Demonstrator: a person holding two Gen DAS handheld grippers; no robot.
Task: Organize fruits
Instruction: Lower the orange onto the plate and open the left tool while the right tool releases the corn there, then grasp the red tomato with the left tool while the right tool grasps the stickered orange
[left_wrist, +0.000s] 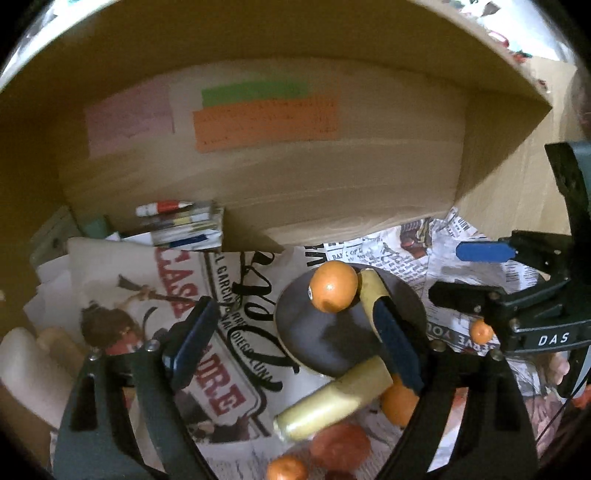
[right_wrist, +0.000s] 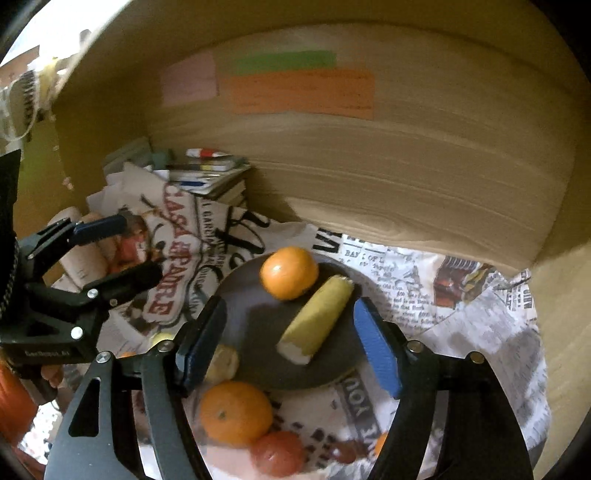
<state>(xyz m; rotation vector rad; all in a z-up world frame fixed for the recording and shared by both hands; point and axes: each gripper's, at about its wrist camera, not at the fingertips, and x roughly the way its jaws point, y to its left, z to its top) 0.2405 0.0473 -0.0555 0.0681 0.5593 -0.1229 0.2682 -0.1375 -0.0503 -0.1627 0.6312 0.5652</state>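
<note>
A dark round plate (right_wrist: 266, 332) (left_wrist: 332, 347) lies on newspaper. An orange (right_wrist: 289, 272) (left_wrist: 333, 286) and a yellow banana piece (right_wrist: 317, 317) (left_wrist: 373, 291) rest on it. A second banana piece (left_wrist: 332, 402) lies at the plate's near edge, with another orange (right_wrist: 236, 412), a red fruit (right_wrist: 279, 453) (left_wrist: 340, 446) and a small orange (left_wrist: 286, 469) on the paper. My left gripper (left_wrist: 295, 350) is open above the plate. My right gripper (right_wrist: 288, 343) is open over the plate, empty. Each gripper shows in the other's view (left_wrist: 461, 273) (right_wrist: 129, 247).
A wooden box wall (left_wrist: 295, 177) closes the back and sides. A stack of booklets with a red and white tube (left_wrist: 166, 208) sits at the back left. A printed cloth bag (left_wrist: 147, 288) and white rolls (left_wrist: 26, 365) lie at left.
</note>
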